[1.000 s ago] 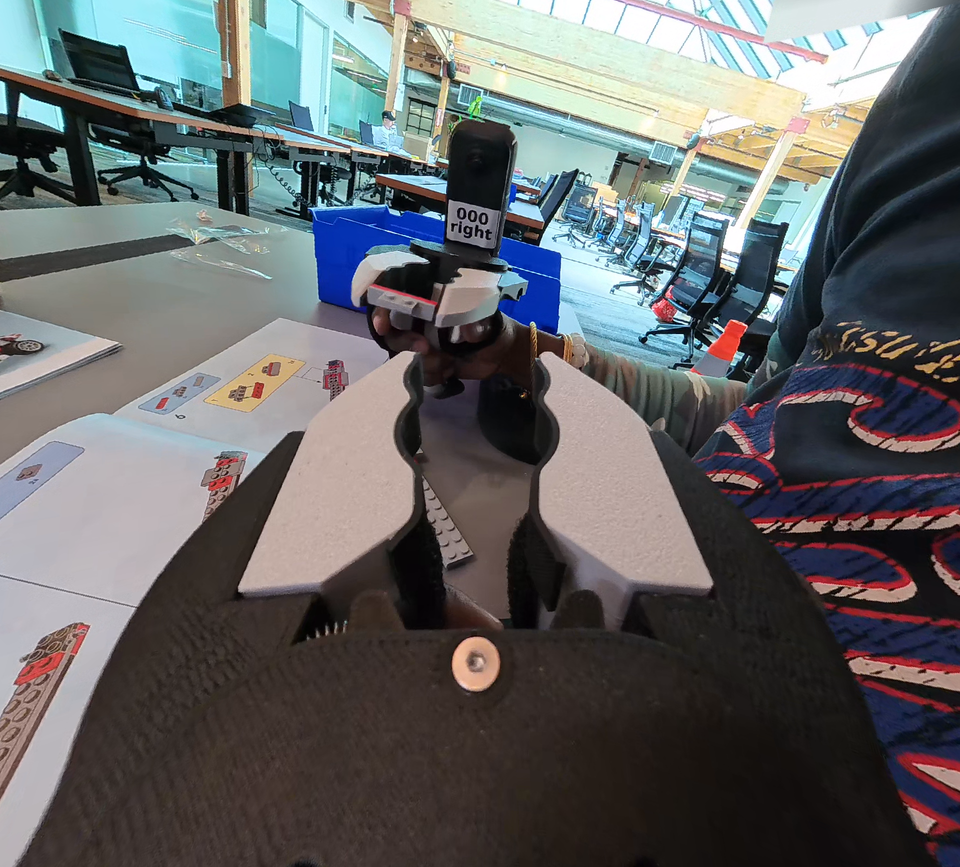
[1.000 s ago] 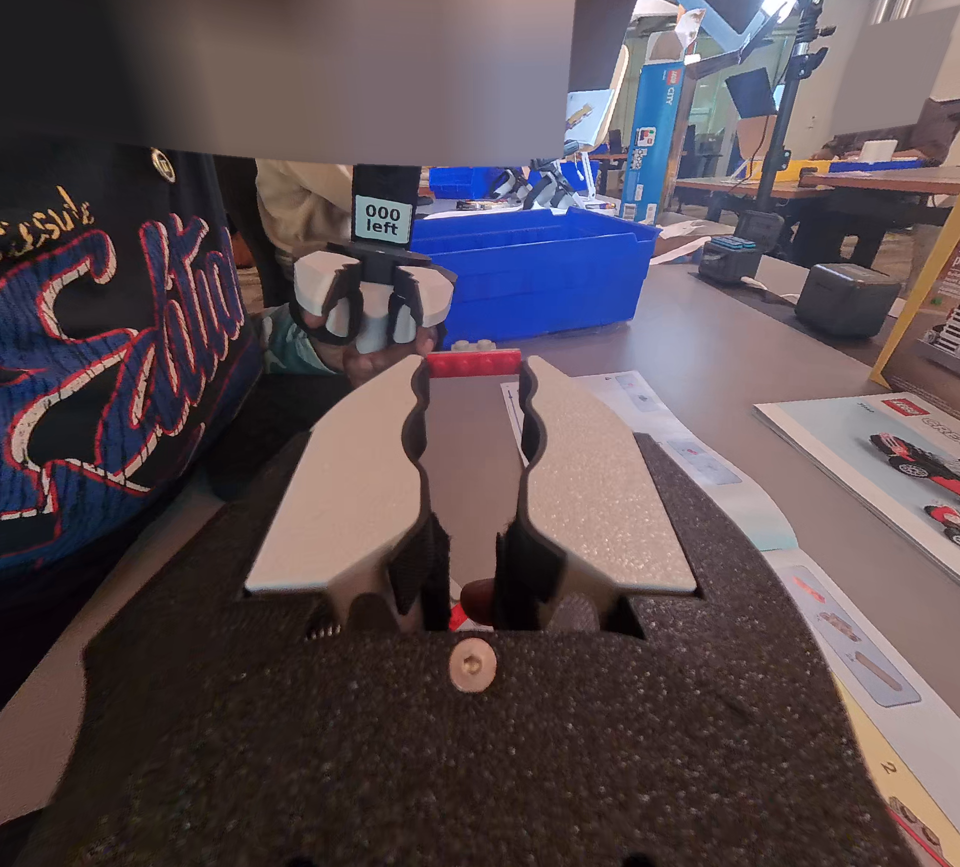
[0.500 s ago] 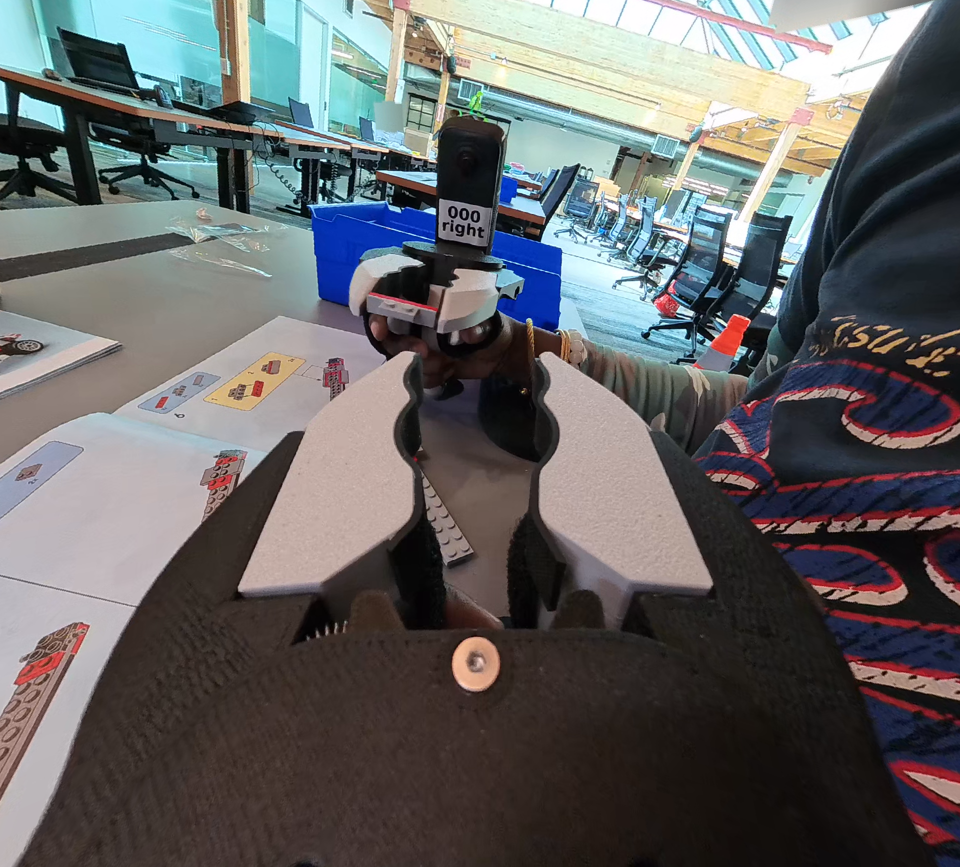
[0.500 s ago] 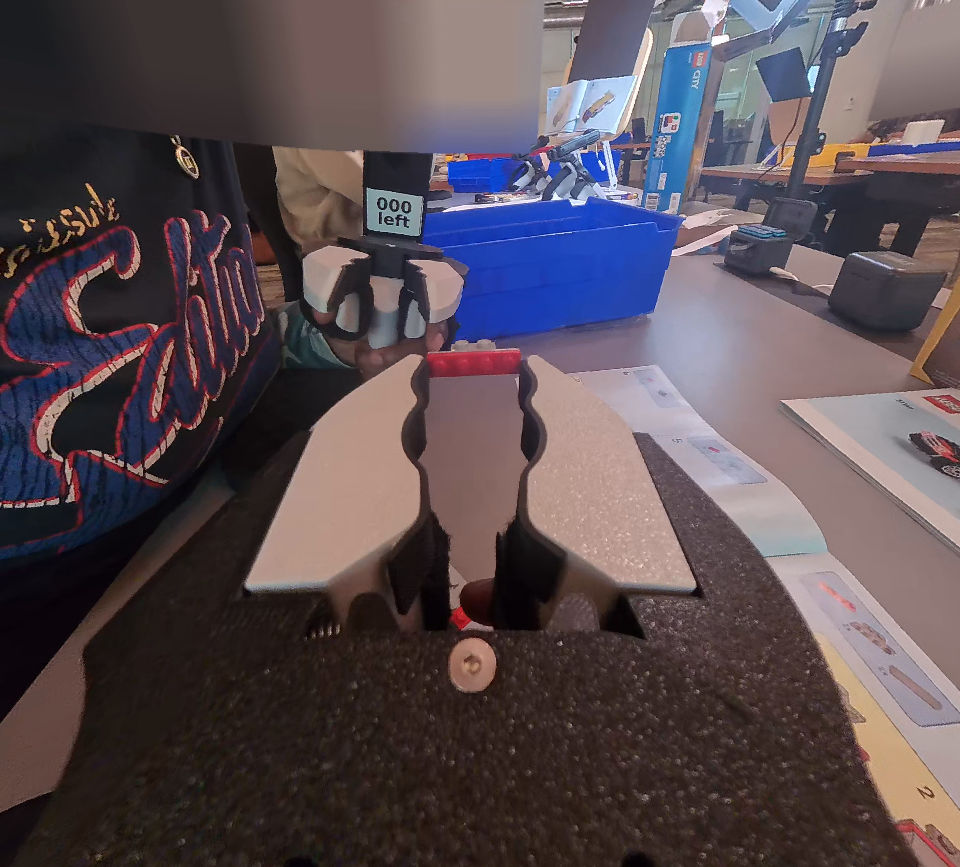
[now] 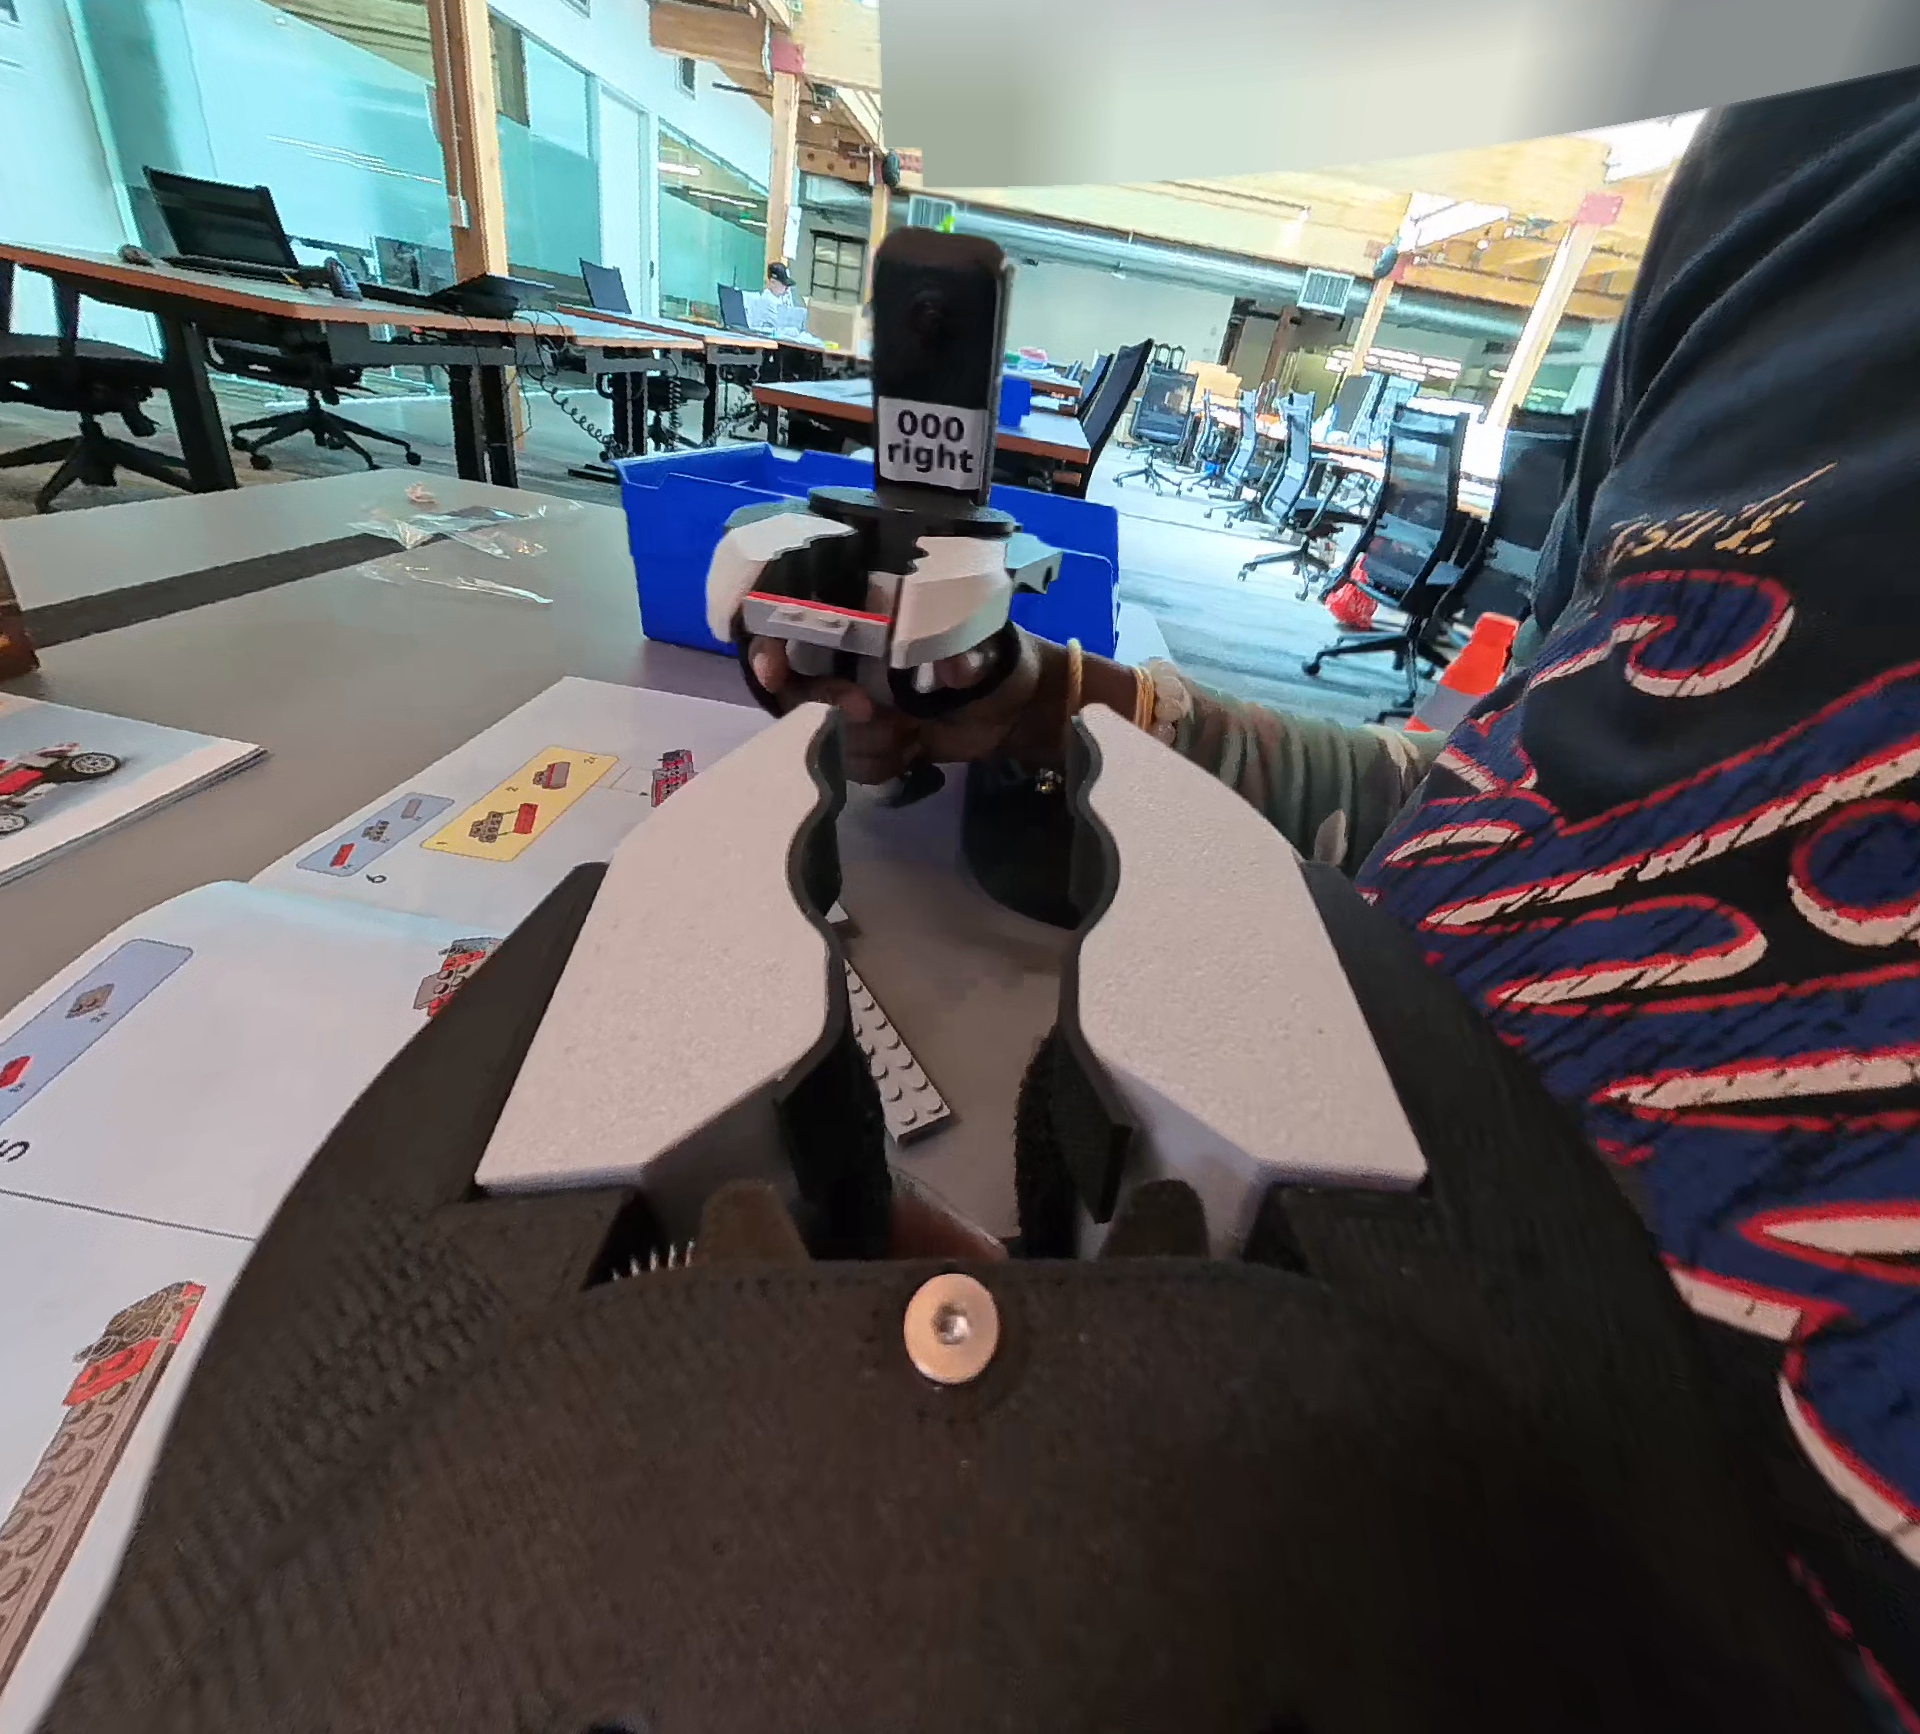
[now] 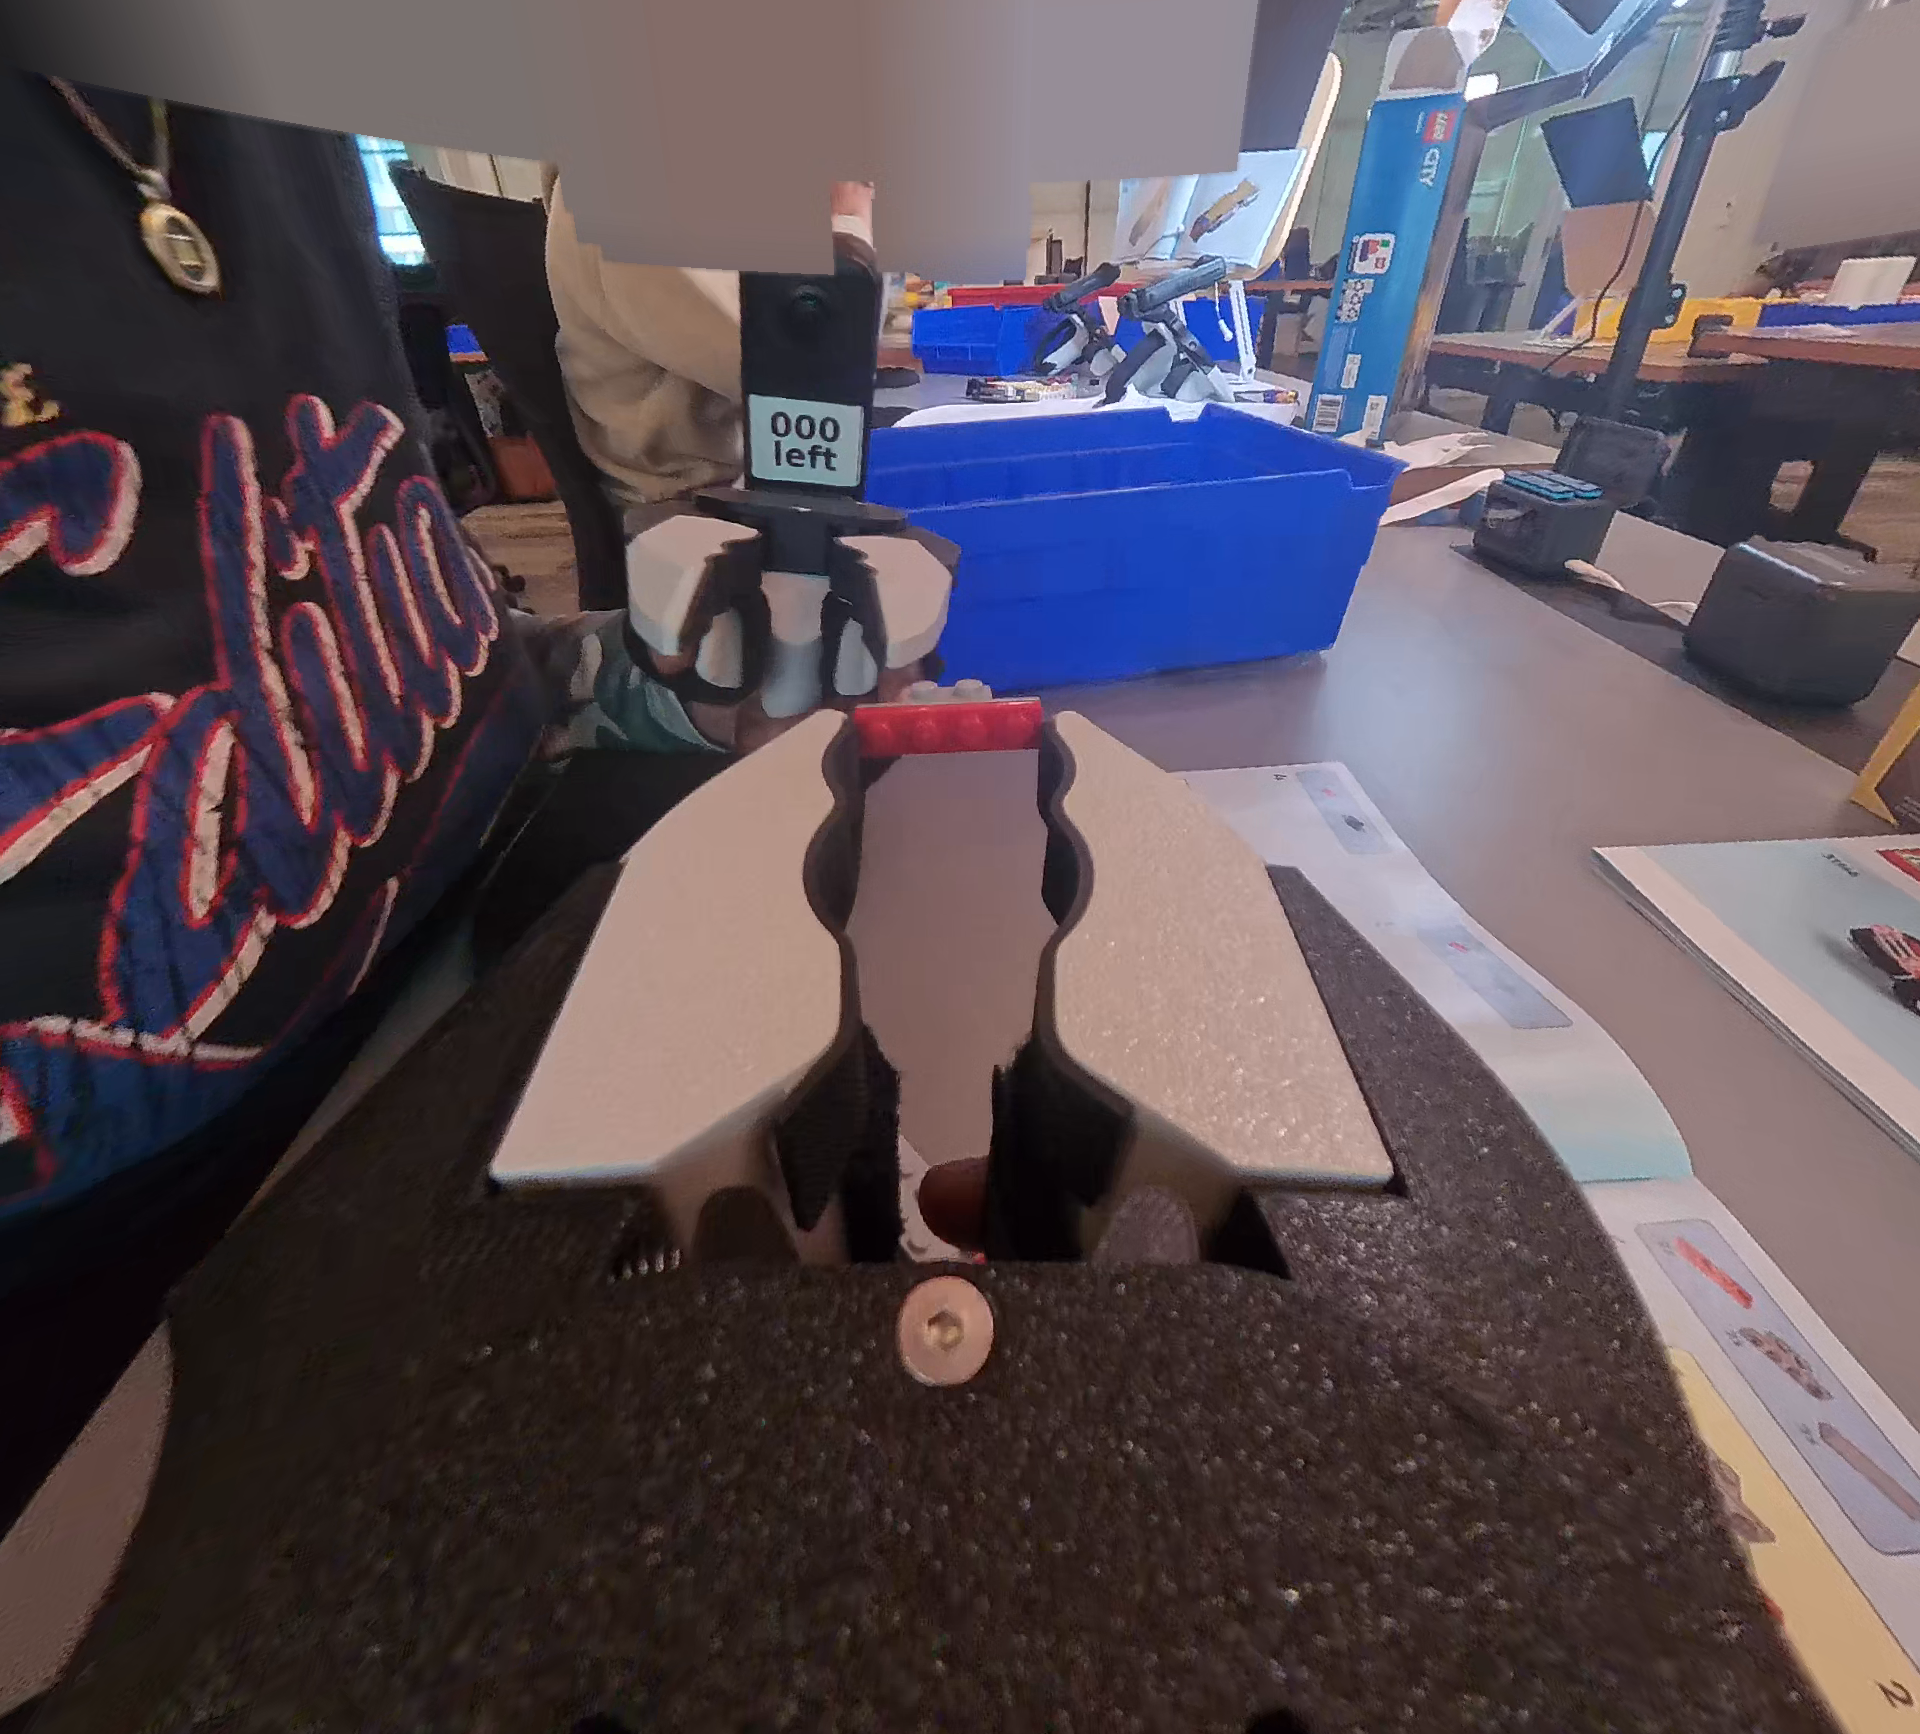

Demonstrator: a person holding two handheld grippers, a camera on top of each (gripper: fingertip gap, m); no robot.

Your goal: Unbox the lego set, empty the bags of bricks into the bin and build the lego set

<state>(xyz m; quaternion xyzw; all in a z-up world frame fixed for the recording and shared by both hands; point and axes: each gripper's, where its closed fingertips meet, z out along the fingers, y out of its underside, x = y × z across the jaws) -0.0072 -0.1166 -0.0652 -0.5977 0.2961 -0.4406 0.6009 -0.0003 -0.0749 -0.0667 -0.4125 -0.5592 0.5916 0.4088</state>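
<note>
My right gripper [image 6: 945, 739] is shut on a small red and light grey plate assembly [image 6: 945, 726], held crosswise at its fingertips above the table. In the left wrist view the right gripper [image 5: 831, 630] faces me with that grey and red piece [image 5: 816, 622] in it. My left gripper [image 5: 951, 749] is open and empty, pointing at the right one. A long grey studded plate [image 5: 894, 1056] shows between its fingers and seems to lie on the table below. The left gripper [image 6: 790, 635] also shows in the right wrist view, facing me.
A blue bin [image 5: 675, 552] [image 6: 1143, 562] stands behind the grippers. An open instruction booklet [image 5: 468, 811] [image 6: 1455, 957] and a second booklet [image 5: 83, 780] lie on the grey table. Empty clear bags [image 5: 457, 531] lie farther back. An upright blue box [image 6: 1382, 261] and black devices [image 6: 1797, 614] stand beyond. The person's torso is close by. The left gripper's tips are roughly 5 cm from the right gripper's.
Almost nothing has moved. The right wrist view has turned slightly, so the bin sits farther right. Both grippers keep their state and the right one keeps its piece.
</note>
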